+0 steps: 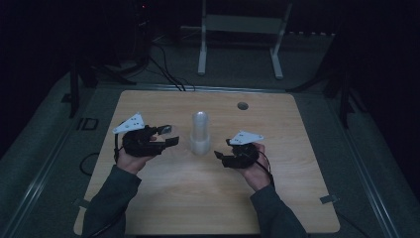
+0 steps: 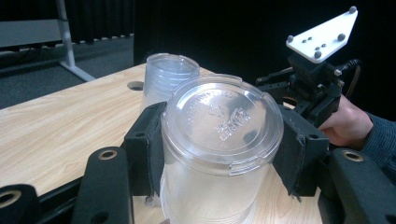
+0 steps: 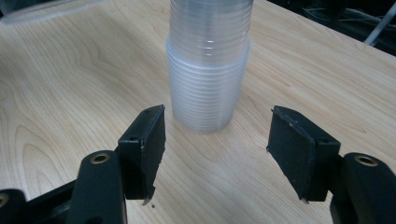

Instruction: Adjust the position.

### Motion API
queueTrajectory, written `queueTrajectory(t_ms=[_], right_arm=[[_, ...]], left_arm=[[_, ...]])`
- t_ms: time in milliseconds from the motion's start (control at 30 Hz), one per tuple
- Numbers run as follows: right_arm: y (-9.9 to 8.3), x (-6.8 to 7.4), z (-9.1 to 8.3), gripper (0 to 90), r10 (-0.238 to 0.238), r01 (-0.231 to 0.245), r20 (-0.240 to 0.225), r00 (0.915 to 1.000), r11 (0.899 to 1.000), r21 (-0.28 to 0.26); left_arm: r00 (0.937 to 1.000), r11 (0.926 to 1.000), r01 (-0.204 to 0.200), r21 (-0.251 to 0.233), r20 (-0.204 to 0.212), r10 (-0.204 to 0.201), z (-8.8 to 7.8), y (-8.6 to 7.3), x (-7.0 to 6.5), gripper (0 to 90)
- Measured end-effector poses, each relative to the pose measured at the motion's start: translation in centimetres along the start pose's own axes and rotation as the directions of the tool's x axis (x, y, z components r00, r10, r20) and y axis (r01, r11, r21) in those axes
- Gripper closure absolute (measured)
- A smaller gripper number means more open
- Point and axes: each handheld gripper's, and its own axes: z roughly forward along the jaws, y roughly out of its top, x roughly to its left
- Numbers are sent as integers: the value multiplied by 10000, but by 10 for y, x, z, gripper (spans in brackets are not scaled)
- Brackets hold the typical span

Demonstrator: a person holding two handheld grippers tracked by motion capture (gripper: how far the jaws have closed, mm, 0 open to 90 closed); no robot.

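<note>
Clear plastic is noted in the left gripper (image 2: 219,158), whose black jaws are clamped on both sides of a single transparent cup (image 2: 219,154) held with its embossed base turned toward the gripper's camera, just left of the cup stack (image 1: 200,133) in the high view. That stack of nested transparent cups is seen standing mouth-down on the wooden table (image 1: 277,198), near its middle, between the two grippers. The right gripper (image 3: 215,154) is held with its jaws apart and nothing between them, just short of the stack's foot and not touching it.
</note>
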Motion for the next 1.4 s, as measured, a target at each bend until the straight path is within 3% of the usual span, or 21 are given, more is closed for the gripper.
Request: queueTrajectory(t_ms=[633, 1400], right_arm=[[6, 2, -2, 362, 17, -25, -266, 9996, 9996, -269], [9, 8, -3, 363, 355, -458, -1112, 9932, 9948, -914]], left_arm=[[9998, 10000, 92, 22, 181, -92, 2, -18, -2, 414], [9987, 10000, -19, 4, 501, 18, 5, -24, -7, 415]])
